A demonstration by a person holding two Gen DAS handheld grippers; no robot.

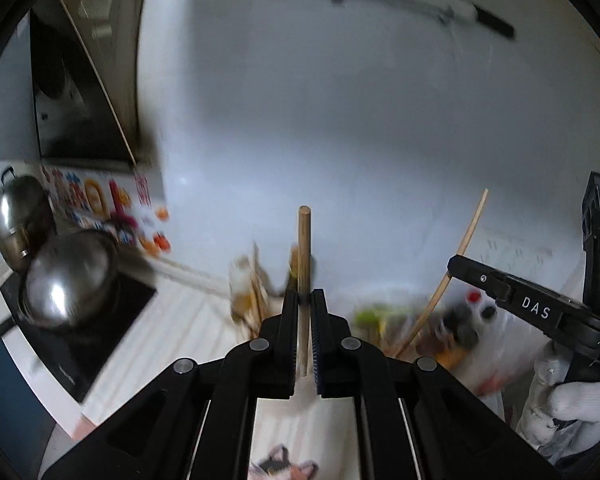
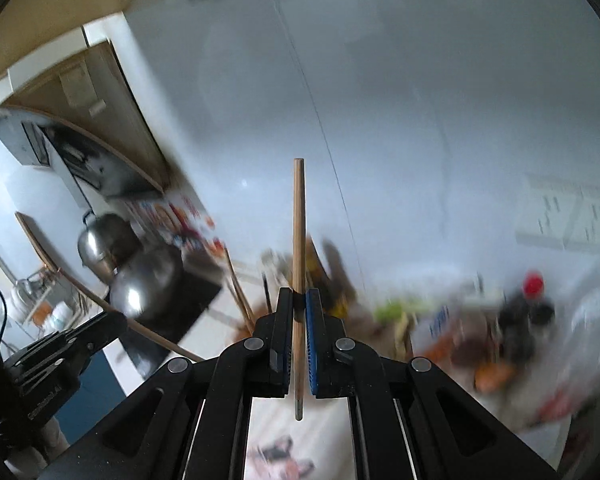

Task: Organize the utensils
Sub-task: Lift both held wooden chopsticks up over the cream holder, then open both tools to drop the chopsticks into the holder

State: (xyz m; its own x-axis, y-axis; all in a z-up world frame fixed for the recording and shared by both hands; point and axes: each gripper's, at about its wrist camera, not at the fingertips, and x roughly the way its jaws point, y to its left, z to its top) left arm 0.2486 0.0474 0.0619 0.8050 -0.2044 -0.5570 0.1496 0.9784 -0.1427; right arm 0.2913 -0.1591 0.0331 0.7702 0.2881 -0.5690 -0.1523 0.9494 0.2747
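Observation:
In the left wrist view my left gripper (image 1: pixel 305 294) is shut on a wooden chopstick (image 1: pixel 304 240) that stands upright between its pads. At the right, a white-gloved hand (image 1: pixel 572 400) holds my right gripper (image 1: pixel 454 266), shut on a second, slanting chopstick (image 1: pixel 470 228). The right wrist view shows that right gripper (image 2: pixel 299 294) clamped on its chopstick (image 2: pixel 299 220), which pokes out above and below the jaws. My left gripper (image 2: pixel 116 318) appears at the lower left with its chopstick (image 2: pixel 156 338). A blurred cluster of wooden utensils (image 1: pixel 248 300) stands behind on the counter.
Two steel pots (image 1: pixel 68 280) sit on a black cooktop (image 1: pixel 100 344) at the left, under a range hood (image 1: pixel 72 92). A white wall (image 1: pixel 360 120) fills the back, with a rail and knife (image 1: pixel 496 24) high up. Blurred bottles and bags (image 2: pixel 520 320) crowd the counter's right.

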